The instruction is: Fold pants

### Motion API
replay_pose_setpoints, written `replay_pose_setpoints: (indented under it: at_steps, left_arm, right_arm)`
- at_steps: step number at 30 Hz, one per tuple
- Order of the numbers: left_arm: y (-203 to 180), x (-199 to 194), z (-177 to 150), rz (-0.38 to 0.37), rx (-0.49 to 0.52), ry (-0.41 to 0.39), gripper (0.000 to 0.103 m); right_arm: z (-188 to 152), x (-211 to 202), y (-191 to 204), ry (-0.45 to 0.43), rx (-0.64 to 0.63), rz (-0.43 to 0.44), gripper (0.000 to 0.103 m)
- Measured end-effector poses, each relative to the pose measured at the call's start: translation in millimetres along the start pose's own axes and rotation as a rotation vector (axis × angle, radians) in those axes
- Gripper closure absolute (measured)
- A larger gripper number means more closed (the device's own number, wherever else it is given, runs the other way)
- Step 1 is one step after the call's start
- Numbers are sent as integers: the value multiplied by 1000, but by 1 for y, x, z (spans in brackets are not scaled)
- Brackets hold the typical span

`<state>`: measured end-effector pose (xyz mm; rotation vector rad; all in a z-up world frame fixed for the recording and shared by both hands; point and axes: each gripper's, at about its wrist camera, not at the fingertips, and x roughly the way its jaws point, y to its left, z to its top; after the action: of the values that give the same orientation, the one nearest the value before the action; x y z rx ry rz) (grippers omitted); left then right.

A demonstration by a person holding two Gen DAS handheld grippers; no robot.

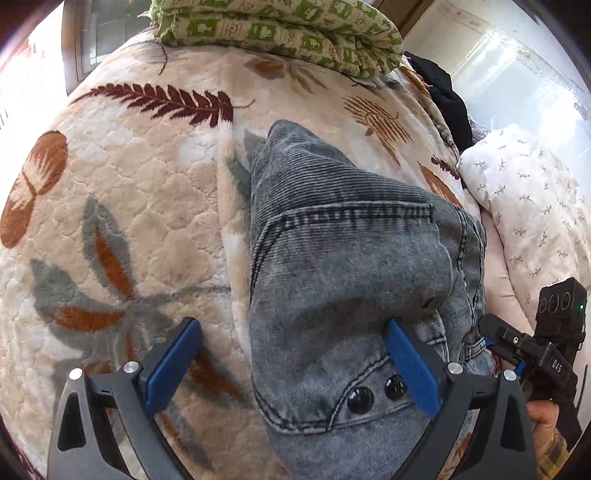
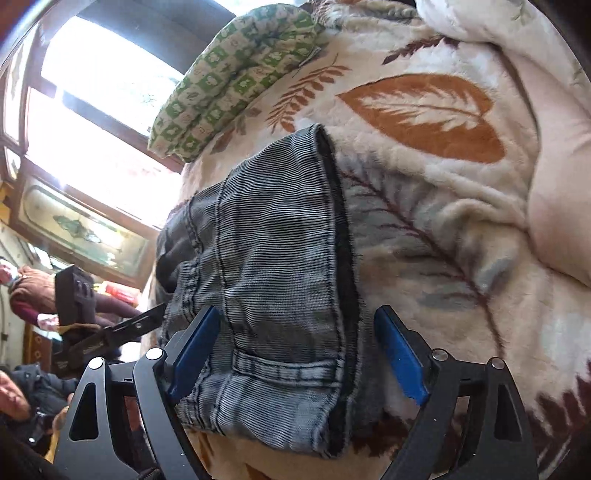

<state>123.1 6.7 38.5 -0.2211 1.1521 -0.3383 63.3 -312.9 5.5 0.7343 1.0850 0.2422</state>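
Observation:
Grey-blue corduroy-like pants [image 1: 343, 251] lie folded into a compact bundle on a leaf-patterned blanket [image 1: 140, 192]. My left gripper [image 1: 291, 354] is open over the near end by two black buttons [image 1: 376, 393]; its right fingertip [image 1: 410, 365] rests on the denim under a fold, while the left one is over the blanket. In the right wrist view the pants [image 2: 273, 258] show a waistband and a belt loop [image 2: 284, 365]. My right gripper [image 2: 297, 350] is open and straddles that end, pads not pressing. Each gripper shows at the edge of the other's view.
A folded green-and-cream quilt [image 1: 280, 29] lies at the far end of the bed. A white floral duvet [image 1: 524, 206] and a black garment [image 1: 443, 88] are to the right. Windows [image 2: 92, 110] and a seated person [image 2: 29, 291] are beyond the bed's edge.

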Motion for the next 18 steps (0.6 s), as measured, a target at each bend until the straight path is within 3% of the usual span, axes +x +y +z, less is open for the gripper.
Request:
replay_pose_setpoints:
  at_steps: [4,7,11,12,18]
  left_arm:
    - [3,8,7,-11,1,0,0]
    - [-1,15,8,28,29,-4,1]
    - [-12,15,5,70,70,-20,18]
    - [-14,13,5,61,74,-20,30]
    - [-22,10,4,91,75,-10,35]
  right_arm:
    - [4,6,-2,5,-5,0,27]
    - [8,9,-6,-2,15,6,32]
    - [6,12,2,-11,-42,-68,46]
    - [4,11,5,-16,-51,-82,48]
    - [1,11,13,-34,-77,-106,58]
